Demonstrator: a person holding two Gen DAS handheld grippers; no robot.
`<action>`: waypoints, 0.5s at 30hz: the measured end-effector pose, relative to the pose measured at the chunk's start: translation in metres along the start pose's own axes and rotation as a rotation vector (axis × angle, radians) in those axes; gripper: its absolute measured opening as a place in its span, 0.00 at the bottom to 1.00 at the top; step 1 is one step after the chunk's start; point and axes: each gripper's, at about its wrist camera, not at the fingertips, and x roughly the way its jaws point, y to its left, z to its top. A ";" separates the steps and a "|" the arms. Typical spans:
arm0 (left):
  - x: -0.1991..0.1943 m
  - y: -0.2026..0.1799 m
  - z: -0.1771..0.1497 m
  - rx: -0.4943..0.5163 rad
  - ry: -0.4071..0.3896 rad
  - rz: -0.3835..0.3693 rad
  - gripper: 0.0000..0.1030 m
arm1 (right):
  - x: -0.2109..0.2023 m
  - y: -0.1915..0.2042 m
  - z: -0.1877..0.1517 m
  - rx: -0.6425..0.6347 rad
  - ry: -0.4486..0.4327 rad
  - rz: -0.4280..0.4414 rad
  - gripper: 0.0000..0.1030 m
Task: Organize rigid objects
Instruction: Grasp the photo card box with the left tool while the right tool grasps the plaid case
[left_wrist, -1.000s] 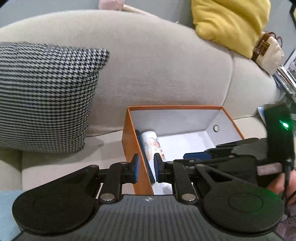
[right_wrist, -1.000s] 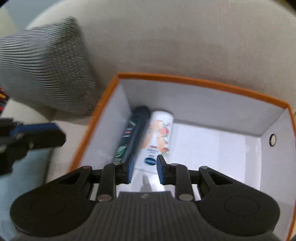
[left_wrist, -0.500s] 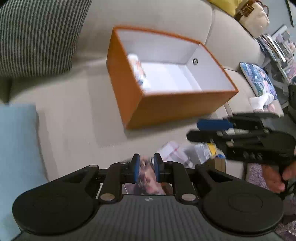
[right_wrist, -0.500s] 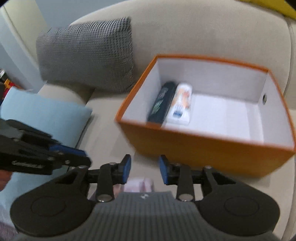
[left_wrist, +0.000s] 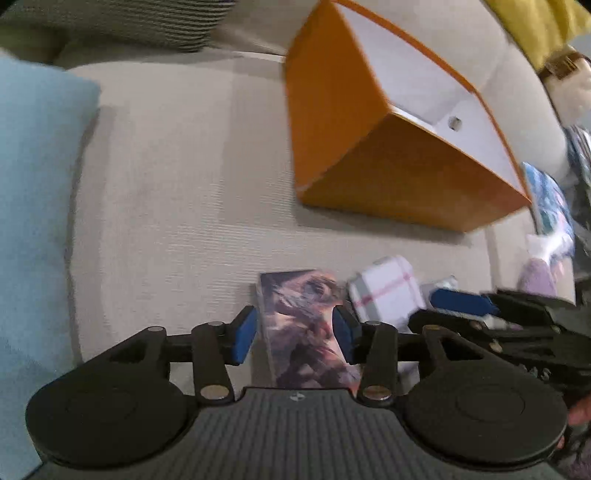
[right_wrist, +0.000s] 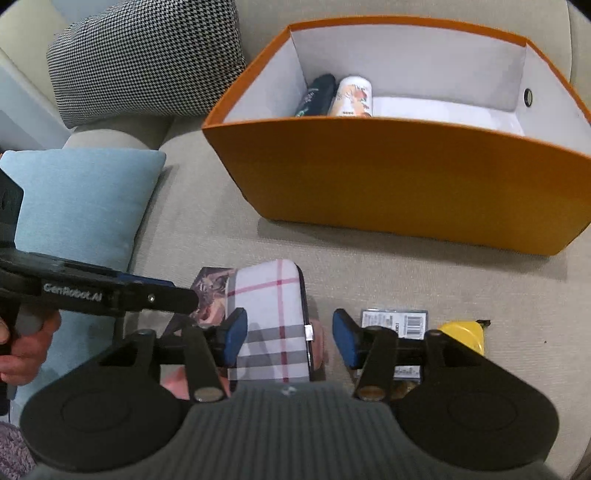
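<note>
The left gripper (left_wrist: 294, 334) has just been opening; its jaws stand spread around a picture-printed box (left_wrist: 306, 328) lying on the sofa seat (left_wrist: 177, 206), pads just clear of its sides. The right gripper (right_wrist: 290, 338) has also been widening, spread over a plaid case (right_wrist: 269, 317) beside it without pinching. Behind stands the orange box (right_wrist: 399, 192), a dark bottle (right_wrist: 316, 96) and a white can (right_wrist: 352, 96) inside.

Left black two-finger gripper (left_wrist: 294, 334) with blue pads (left_wrist: 245, 334) points steeply downward, jaws just opening, pads pressing nothing. Right black gripper (right_wrist: 290, 338) likewise, beside it. A bare hand (right_wrist: 26, 343) grips the left handle.
</note>
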 end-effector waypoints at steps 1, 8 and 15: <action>0.002 0.003 -0.001 -0.017 -0.003 0.000 0.55 | 0.002 0.000 0.000 0.000 0.005 0.002 0.51; 0.022 0.020 0.000 -0.162 0.073 -0.075 0.59 | 0.020 -0.004 0.000 0.024 0.036 0.031 0.51; 0.034 0.028 0.002 -0.254 0.099 -0.137 0.62 | 0.034 -0.011 0.000 0.092 0.070 0.093 0.52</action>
